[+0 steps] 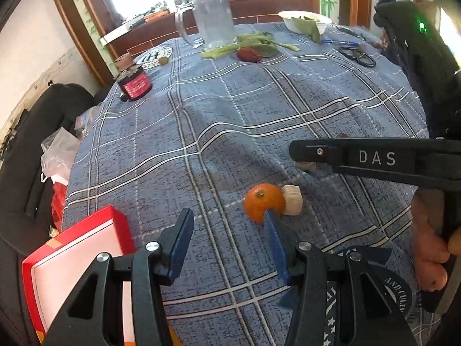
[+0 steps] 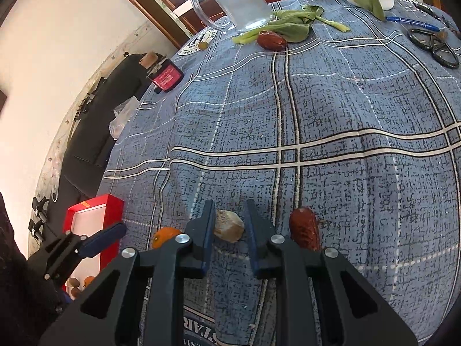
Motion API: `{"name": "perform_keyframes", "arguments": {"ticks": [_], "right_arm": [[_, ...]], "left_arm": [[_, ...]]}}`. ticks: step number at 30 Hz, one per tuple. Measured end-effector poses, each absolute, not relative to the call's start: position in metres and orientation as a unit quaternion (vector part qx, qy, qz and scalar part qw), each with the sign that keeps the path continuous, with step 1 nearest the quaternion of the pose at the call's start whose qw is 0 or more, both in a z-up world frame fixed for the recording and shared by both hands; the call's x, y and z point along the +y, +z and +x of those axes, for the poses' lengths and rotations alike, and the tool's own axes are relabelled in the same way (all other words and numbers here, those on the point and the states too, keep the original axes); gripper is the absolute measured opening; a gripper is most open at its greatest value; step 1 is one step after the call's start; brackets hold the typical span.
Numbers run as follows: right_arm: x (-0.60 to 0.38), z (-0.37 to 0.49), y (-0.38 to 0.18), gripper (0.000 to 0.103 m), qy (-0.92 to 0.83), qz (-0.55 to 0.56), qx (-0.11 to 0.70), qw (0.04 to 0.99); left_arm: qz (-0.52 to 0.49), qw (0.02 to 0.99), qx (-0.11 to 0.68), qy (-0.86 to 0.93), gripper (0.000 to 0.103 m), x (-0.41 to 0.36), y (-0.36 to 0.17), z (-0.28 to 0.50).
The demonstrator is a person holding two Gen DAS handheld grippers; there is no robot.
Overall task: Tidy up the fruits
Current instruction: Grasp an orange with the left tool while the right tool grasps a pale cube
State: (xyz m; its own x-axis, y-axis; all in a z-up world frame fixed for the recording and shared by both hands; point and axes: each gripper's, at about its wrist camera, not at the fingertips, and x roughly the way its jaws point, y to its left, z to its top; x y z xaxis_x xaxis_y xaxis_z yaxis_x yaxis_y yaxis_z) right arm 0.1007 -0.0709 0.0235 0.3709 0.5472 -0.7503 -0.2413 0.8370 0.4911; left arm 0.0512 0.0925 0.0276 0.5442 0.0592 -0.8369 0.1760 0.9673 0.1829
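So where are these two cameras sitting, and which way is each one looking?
Left wrist: sits on the left tongs, looking across the table at the orange and a banana piece; a hand and the right tongs show.
Right wrist: sits on the right tongs, open around another banana piece; the left tongs show.
Shared: orange, red box, glass jug, plaid cloth.

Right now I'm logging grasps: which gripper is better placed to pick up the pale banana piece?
Right. The right gripper is open with the banana piece between its fingers; the left gripper points beside the orange.
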Motion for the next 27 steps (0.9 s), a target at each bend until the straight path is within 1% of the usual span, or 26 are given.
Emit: {"name": "perform_keyframes", "arguments": {"ticks": [6, 11, 18, 27], "right_arm": [[-0.071, 0.101, 0.024, 0.023, 0.243, 0.154, 0.506, 0.813], [-0.072, 0.100, 0.024, 0.023, 0.244, 0.156, 0.506, 0.812], [-0.073, 0.099, 0.024, 0.023, 0.244, 0.157, 0.506, 0.812], [-0.073, 0.098, 0.025, 0.021, 0.246, 0.158, 0.507, 0.811]], "left_arm": [[0.134, 0.870, 0.472, -0.050, 0.050, 0.083, 0.032, 0.058], [0.141, 0.864, 0.478, -0.065, 0.050, 0.080, 0.026, 0.057], [0.128, 0.864, 0.481, -0.075, 0.050, 0.081, 0.030, 0.068], [0.130, 0.860, 0.483, -0.103, 0.050, 0.077, 0.028, 0.061]]}}
